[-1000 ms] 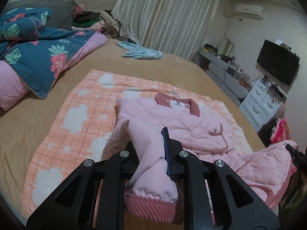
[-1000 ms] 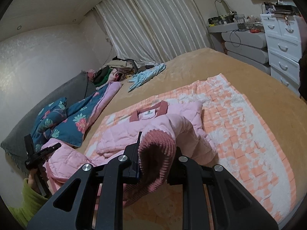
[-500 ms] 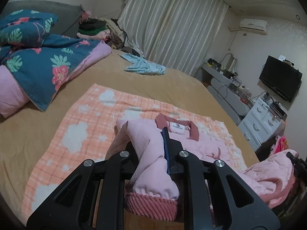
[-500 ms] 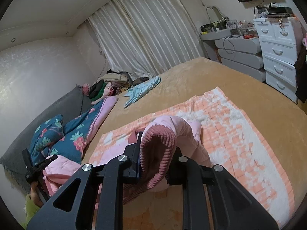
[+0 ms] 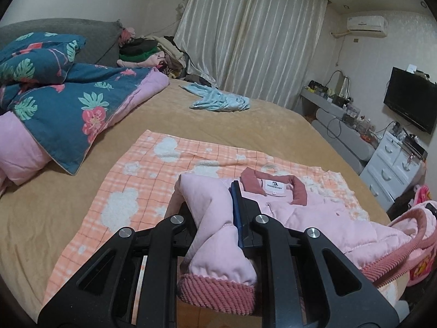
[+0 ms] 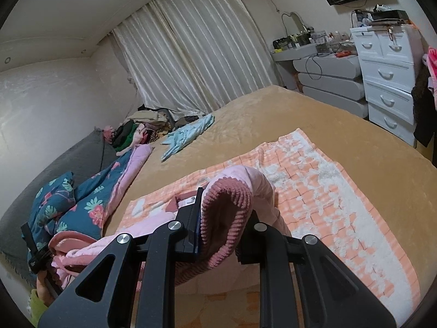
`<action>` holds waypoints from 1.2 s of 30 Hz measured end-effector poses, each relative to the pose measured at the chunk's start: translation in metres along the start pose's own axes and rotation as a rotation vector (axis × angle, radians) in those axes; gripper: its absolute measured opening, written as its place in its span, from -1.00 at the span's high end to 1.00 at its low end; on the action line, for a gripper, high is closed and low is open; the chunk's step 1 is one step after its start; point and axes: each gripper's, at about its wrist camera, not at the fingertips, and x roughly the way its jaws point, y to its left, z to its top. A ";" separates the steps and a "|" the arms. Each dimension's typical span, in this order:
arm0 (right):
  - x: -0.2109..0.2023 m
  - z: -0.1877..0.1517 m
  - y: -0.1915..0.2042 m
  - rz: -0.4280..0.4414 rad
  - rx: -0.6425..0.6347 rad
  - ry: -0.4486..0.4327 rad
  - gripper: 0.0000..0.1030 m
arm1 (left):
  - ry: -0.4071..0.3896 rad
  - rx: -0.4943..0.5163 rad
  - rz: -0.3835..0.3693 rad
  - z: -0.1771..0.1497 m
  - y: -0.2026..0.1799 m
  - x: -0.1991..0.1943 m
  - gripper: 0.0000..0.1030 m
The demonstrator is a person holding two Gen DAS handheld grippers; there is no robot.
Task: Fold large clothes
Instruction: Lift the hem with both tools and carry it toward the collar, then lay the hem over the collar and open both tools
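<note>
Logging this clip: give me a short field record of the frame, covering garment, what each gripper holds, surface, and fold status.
garment: pink quilted jacket, dark pink collar toward the curtains
left gripper: shut on a sleeve end with ribbed cuff
right gripper: shut on the other ribbed cuff
surface: orange checked blanket on a tan bed
fold status: both sleeves lifted, not yet laid across the body
other cloth: light blue garment farther up the bed

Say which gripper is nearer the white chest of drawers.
Right. The right gripper holds the pink jacket nearer the chest of drawers; the left gripper is farther off, toward the floral quilt.
</note>
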 end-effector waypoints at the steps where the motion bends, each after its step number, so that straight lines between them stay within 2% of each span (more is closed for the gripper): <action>1: 0.005 0.000 -0.002 -0.007 0.001 0.010 0.67 | 0.005 0.004 0.000 -0.001 0.000 0.002 0.80; 17: 0.068 -0.003 -0.031 -0.057 0.020 0.097 0.67 | 0.048 0.046 0.014 -0.007 -0.002 0.048 0.80; 28: 0.120 -0.005 -0.055 -0.024 0.086 0.165 0.53 | 0.094 0.056 0.039 -0.015 0.005 0.085 0.80; 31: 0.130 -0.008 -0.063 -0.019 0.117 0.180 0.41 | 0.098 0.062 0.042 -0.017 0.005 0.093 0.80; 32: 0.132 -0.008 -0.066 -0.023 0.127 0.181 0.29 | 0.101 0.062 0.043 -0.018 0.005 0.096 0.80; 33: 0.132 -0.009 -0.067 -0.027 0.137 0.180 0.04 | 0.104 0.060 0.045 -0.018 0.006 0.098 0.80; 35: 0.133 -0.011 -0.077 -0.038 0.175 0.168 -0.30 | 0.108 0.054 0.047 -0.018 0.007 0.101 0.80; 36: 0.133 -0.011 -0.081 -0.020 0.192 0.167 -0.31 | 0.106 0.053 0.045 -0.019 0.007 0.101 0.80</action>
